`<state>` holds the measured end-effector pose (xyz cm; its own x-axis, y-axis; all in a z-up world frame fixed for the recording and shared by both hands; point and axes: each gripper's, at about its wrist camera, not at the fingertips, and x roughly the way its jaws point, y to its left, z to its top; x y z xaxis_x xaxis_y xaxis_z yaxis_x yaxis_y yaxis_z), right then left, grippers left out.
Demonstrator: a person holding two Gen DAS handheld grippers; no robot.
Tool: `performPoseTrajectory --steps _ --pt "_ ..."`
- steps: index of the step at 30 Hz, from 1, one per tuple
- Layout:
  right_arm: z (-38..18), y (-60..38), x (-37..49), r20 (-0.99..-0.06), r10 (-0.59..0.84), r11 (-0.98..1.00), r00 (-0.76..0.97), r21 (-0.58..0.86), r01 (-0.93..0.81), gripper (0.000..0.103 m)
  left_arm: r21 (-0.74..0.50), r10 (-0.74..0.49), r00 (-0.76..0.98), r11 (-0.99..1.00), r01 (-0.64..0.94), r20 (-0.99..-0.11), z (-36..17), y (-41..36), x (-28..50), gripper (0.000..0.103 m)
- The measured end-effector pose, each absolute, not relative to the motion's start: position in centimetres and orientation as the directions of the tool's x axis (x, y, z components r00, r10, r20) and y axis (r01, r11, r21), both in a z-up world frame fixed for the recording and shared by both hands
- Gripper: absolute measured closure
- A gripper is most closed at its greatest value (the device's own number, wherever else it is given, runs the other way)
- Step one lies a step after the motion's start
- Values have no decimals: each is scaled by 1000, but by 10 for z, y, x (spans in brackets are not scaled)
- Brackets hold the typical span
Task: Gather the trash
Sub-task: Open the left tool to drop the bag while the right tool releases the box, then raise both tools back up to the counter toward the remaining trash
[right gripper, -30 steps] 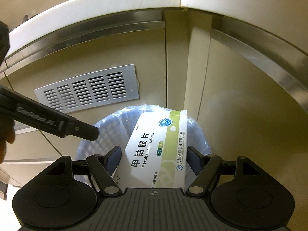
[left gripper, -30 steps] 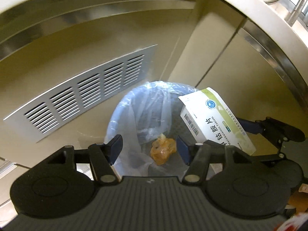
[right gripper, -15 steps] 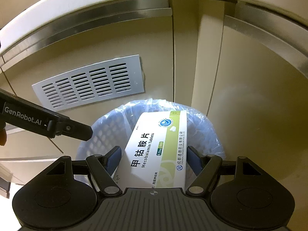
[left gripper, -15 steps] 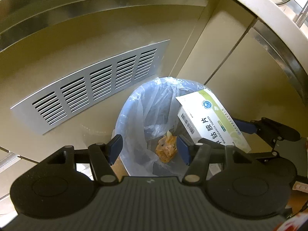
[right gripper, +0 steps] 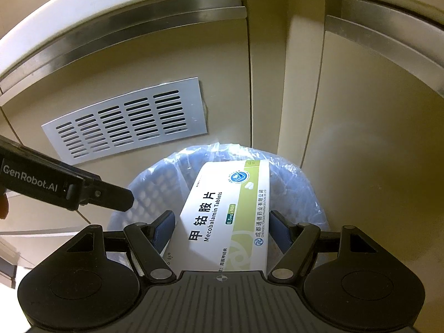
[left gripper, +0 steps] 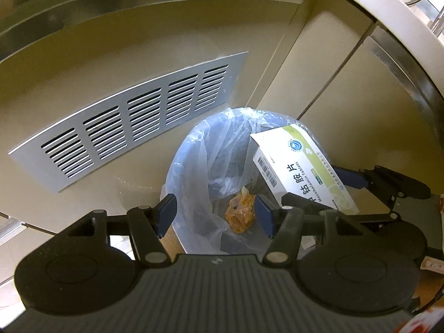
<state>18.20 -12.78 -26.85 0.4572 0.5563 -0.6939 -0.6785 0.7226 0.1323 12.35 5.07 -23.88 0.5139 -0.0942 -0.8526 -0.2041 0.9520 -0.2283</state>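
Though contact unclear, box (right gripper: 227,216) between right gripper (right gripper: 222,227) fingers.

The floor (left gripper: 14,238) is showing at the lower left. A lined bin (left gripper: 177,172) is standing on it, mid-frame.

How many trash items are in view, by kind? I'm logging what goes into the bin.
Medicine boxes (Mecobalamin Tablets box, held in the right tongs over the bin): 1
Crumpled orange wrappers, in the bin's liner: 1
Total: 2
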Motion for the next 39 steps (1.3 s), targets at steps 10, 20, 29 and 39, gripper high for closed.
performPoseTrajectory --steps 10,20,29,39 --pt "-275 -129 185 -711 550 727 437 150 -670 26 -223 -85 502 949 -222 -860 -244 53 119 45" --pt "-238 -138 171 -710 543 742 448 155 -653 26 -228 -85 512 947 -224 -855 -224 49 111 45" --pt "-159 -138 154 -713 500 792 492 146 -593 26 -266 -100 547 935 -234 -831 -164 51 95 45" --pt "-81 -143 146 -677 464 837 571 125 -532 26 -318 -115 646 925 -207 -755 -96 55 90 45"
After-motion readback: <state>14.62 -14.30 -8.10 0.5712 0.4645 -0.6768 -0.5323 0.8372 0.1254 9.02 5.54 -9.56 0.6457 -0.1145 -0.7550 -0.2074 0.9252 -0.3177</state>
